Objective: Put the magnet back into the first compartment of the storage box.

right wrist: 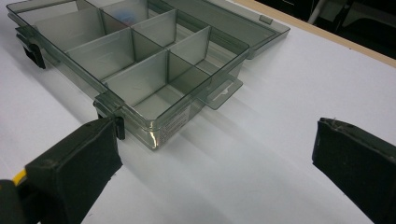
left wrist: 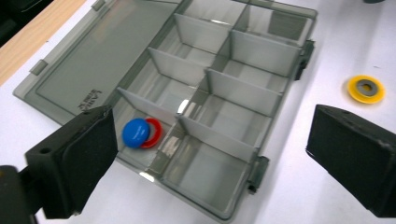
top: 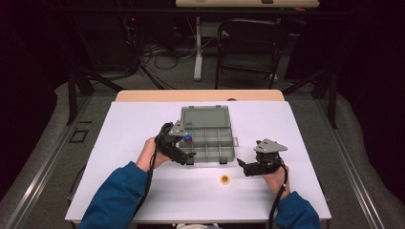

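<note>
The left gripper hovered at the organiser box, jaws spread wide and empty. A blue disc lay on a red ring in a corner compartment. A yellow ring rested on the table. The right gripper stood agape, empty.

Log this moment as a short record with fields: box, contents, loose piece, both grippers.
box: grey compartment box, lid open, on the white table
contents: blue disc resting on a red ring, same corner compartment
loose piece: yellow ring on the table, outside the box
left gripper: open, holding nothing, above the box
right gripper: open, holding nothing, beside the box
</note>
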Action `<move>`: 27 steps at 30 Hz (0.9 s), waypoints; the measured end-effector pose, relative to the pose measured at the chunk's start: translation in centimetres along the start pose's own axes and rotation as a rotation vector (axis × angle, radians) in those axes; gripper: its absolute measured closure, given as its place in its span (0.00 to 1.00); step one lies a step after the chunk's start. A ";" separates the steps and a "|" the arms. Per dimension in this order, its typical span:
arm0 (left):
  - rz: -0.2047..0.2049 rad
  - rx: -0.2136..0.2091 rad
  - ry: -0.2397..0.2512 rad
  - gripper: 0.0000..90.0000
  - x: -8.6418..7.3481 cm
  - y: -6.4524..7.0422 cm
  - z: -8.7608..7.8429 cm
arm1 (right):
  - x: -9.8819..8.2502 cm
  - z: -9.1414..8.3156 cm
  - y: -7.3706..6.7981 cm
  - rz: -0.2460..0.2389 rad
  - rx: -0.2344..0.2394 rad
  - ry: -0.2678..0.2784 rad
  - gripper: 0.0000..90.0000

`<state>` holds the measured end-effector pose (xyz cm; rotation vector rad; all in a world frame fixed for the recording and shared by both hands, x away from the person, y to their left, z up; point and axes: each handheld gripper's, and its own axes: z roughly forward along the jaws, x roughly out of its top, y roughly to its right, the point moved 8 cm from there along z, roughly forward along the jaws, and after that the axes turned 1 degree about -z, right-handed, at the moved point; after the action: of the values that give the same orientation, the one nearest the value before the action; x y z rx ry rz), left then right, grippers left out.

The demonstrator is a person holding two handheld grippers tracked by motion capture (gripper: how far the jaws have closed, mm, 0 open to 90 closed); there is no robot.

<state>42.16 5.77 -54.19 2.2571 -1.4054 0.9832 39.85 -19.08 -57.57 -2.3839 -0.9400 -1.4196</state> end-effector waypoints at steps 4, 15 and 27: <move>0.016 -0.009 0.006 0.00 0.0 0.9 0.0 | 0.0 0.0 0.0 0.000 0.000 0.000 0.00; 0.043 -0.049 0.022 0.00 0.0 3.3 0.5 | 0.0 0.0 0.0 0.000 0.001 0.002 0.00; 0.079 -0.077 0.012 0.00 -0.2 5.4 1.6 | 0.0 0.0 0.0 -0.001 0.003 0.004 0.00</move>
<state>38.02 2.37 -55.99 2.1519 -1.5109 0.9489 39.83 -19.06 -57.54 -2.3781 -0.9416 -1.4214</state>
